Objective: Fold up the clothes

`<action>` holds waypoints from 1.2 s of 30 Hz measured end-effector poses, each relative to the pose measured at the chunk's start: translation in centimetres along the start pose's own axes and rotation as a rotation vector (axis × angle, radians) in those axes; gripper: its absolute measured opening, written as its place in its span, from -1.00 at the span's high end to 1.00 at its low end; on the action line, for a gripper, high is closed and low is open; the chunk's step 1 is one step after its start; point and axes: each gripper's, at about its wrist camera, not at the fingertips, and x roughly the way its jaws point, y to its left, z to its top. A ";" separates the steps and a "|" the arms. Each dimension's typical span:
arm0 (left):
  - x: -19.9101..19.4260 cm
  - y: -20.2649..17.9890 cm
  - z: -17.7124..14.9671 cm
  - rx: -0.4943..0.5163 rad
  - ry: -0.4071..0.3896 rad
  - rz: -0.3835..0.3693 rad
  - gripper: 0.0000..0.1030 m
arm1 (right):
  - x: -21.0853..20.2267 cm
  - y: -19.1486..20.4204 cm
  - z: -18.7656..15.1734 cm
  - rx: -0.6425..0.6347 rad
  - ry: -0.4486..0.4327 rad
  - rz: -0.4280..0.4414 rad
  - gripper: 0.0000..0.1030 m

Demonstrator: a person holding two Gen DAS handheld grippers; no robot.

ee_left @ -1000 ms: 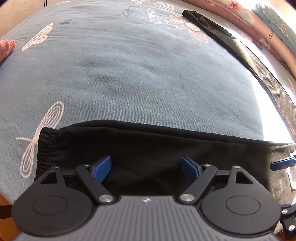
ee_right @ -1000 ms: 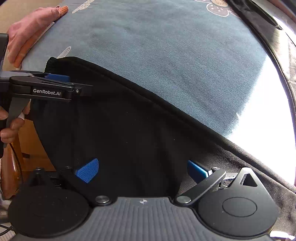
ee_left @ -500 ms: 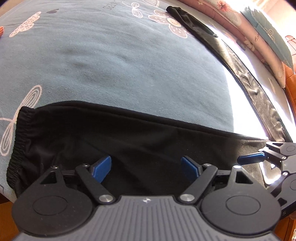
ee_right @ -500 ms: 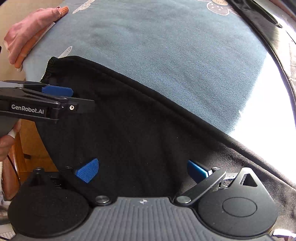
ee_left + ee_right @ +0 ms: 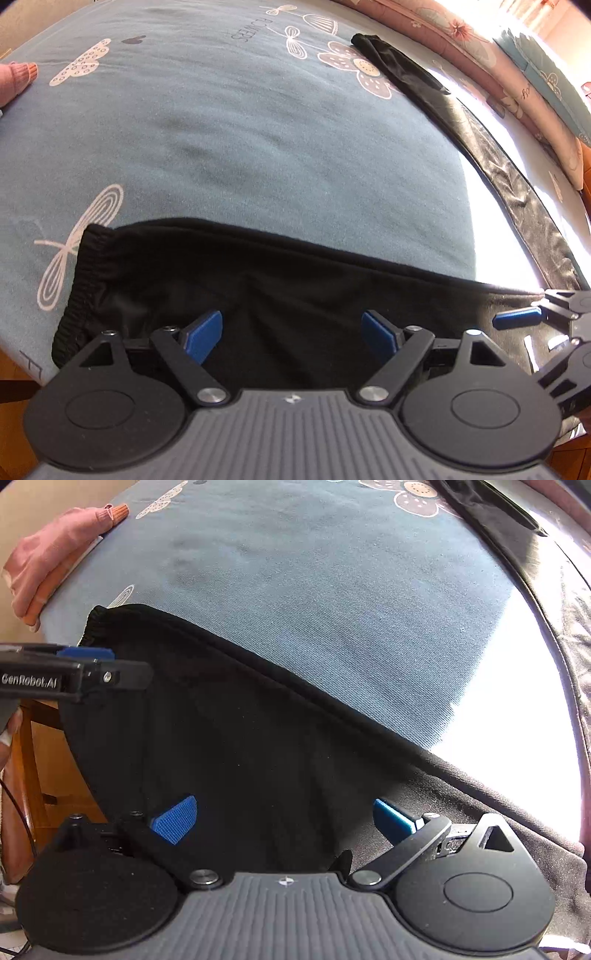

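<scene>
black pants (image 5: 295,295) lie under our left hand-held gripper (image 5: 291,332) and right hand-held gripper (image 5: 284,816), both spread wide; soft cloth, crinkly waistband (image 5: 85,280).

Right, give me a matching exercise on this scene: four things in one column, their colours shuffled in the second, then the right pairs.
Things:
1. trousers
2. bedsheet
3. sleeve
4. left claw pads

Colours:
A. pink with an orange cuff
B. bright blue
C. black
D. grey-blue with white flower prints

Pairs: 1-C, 2-D, 3-A, 4-B
</scene>
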 end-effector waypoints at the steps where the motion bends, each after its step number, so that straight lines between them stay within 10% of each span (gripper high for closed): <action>1: 0.2 -0.1 -0.9 -0.007 0.021 -0.007 -0.60 | -0.1 -0.2 -0.1 0.004 -0.001 -0.003 -1.00; 8: 1.1 -2.2 -4.8 0.093 0.132 0.059 -0.60 | -0.4 -1.7 -1.3 0.035 0.006 -0.018 -1.00; 20: 2.3 -7.7 -6.4 0.234 0.269 -0.314 -0.60 | -1.6 -3.3 -3.3 0.045 0.009 -0.023 -1.00; 36: 2.6 -4.8 -5.1 0.252 0.290 -0.152 -0.61 | -1.9 -2.6 -6.9 0.055 0.045 0.112 -1.00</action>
